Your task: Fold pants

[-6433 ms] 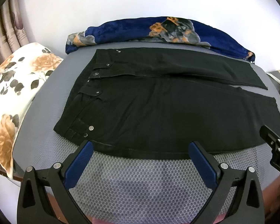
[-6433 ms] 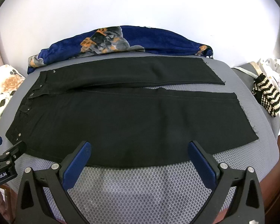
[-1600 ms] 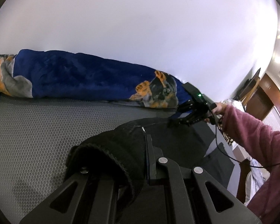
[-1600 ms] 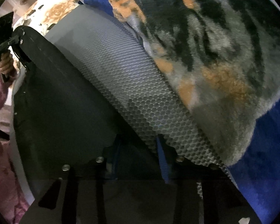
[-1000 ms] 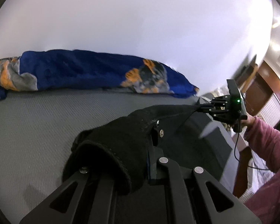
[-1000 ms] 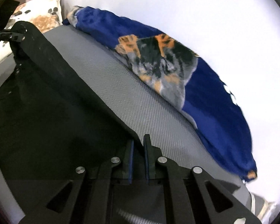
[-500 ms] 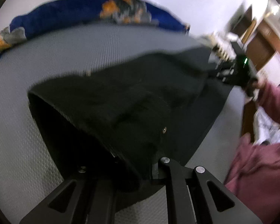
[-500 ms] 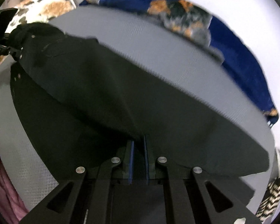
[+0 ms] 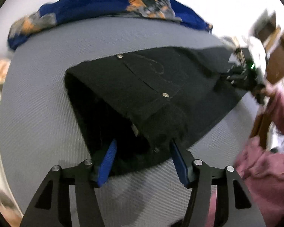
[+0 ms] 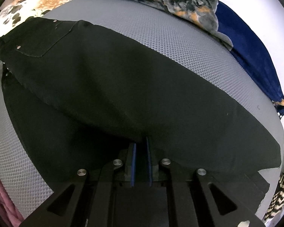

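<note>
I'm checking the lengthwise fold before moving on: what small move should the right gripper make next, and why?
Probably open the right gripper and let go. Its jaws are shut on the black pants, whose far leg now lies folded over the near one on the grey mat. The left gripper has just been opening its jaws, with the waistband between them but not pinched.

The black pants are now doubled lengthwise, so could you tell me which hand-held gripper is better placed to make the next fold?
Probably the right hand-held gripper: it is shut on the black pants near the hems, while the left hand-held gripper has just opened at the waistband.
</note>
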Demonstrator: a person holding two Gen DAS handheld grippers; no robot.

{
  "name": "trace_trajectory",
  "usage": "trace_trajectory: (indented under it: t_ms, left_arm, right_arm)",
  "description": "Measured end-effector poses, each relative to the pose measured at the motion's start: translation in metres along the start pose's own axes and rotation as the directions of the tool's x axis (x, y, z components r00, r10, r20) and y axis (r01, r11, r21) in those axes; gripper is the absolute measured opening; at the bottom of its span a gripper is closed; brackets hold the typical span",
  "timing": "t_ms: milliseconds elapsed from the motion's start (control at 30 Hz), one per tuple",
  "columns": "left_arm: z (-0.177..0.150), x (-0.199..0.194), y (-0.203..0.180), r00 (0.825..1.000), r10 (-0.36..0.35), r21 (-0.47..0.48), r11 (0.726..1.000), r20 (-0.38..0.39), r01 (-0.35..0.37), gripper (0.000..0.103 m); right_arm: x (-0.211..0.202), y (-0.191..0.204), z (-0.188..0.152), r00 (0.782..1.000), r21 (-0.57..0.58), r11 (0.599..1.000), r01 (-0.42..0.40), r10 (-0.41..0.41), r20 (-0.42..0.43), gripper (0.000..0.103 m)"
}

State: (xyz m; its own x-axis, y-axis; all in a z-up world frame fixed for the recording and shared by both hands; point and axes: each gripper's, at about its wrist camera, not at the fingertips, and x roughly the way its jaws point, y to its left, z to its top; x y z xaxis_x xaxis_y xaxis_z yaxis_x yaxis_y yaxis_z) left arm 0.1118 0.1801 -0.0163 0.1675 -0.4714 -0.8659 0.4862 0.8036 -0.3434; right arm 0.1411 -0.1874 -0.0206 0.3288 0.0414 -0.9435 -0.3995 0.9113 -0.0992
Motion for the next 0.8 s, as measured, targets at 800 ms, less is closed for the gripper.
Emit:
trace_trajectory:
  t_ms: [800]
  left_arm:
    - [-0.024,0.027,0.04,0.962,-0.12,-0.767,0.583,0.246,0.269,0.059]
  right_arm:
    - [-0.001,-0.007,-0.009,0.997,0.01,0.999,-0.031,0.03,0.074,0.01]
